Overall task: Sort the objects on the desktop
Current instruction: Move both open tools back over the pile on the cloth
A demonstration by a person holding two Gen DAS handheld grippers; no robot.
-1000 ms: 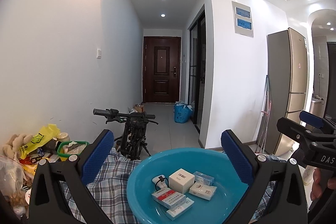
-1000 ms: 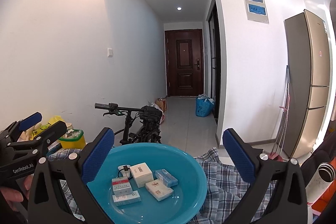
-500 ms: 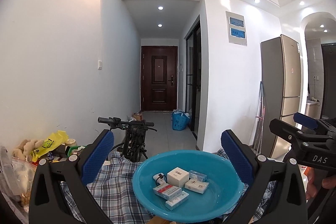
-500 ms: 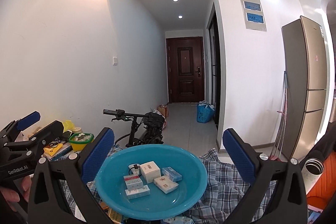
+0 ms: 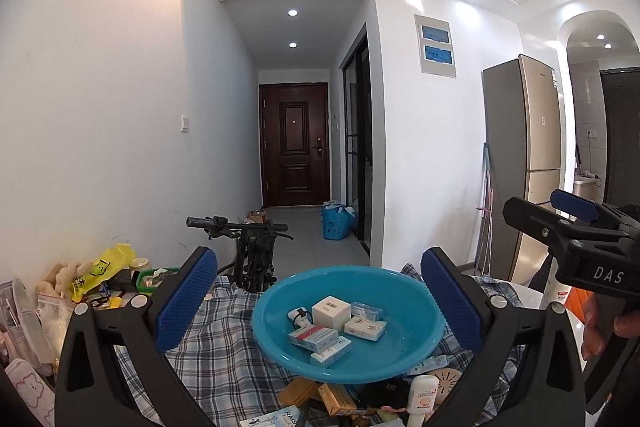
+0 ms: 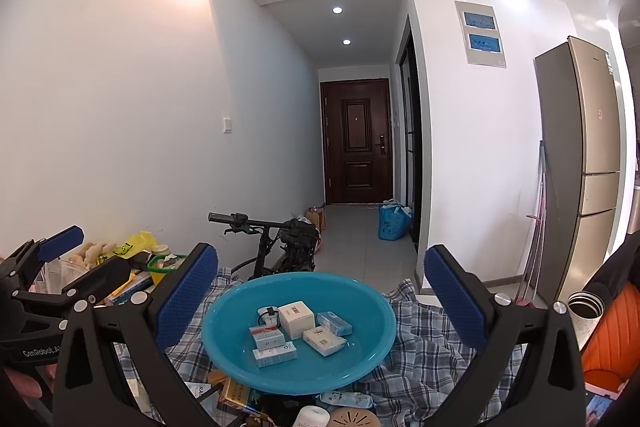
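Boxes fill the middle of the round turquoise plastic basin [image 5: 420,343], which sits on a blue-and-white checked cloth [image 5: 224,355] straight ahead of both your grippers. Inside the basin you have a white cube-shaped carton [image 5: 331,311] at the centre, a red-and-white flat box [image 5: 314,338] just in front of it, a pale blue-and-white box [image 5: 331,353] nearest you, a cream box [image 5: 365,328] to the right of the cube, a light blue packet [image 5: 366,310] behind that, and a small white gadget with a black strap [image 5: 299,317] to the left of the cube. Your left gripper [image 5: 320,295] hangs above the basin's near rim with its blue-padded fingers [image 5: 186,301] spread wide apart, holding nothing. Your right gripper [image 6: 320,291] is in the same state: fingers far apart, empty, the basin framed between them. In front of the basin, at its near edge, loose items crowd the cloth: a small white bottle [image 5: 422,393], a round beige vented disc [image 5: 444,379] and an orange-yellow box [image 5: 338,399]. Left of the basin, against the white wall, lies a heap with a yellow plastic bag [image 5: 100,271] and a green-rimmed tub [image 5: 154,277]. Beyond the basin stands a black bicycle [image 5: 252,251]. A steel flask [image 6: 582,313] stands to the basin's right in the right wrist view.
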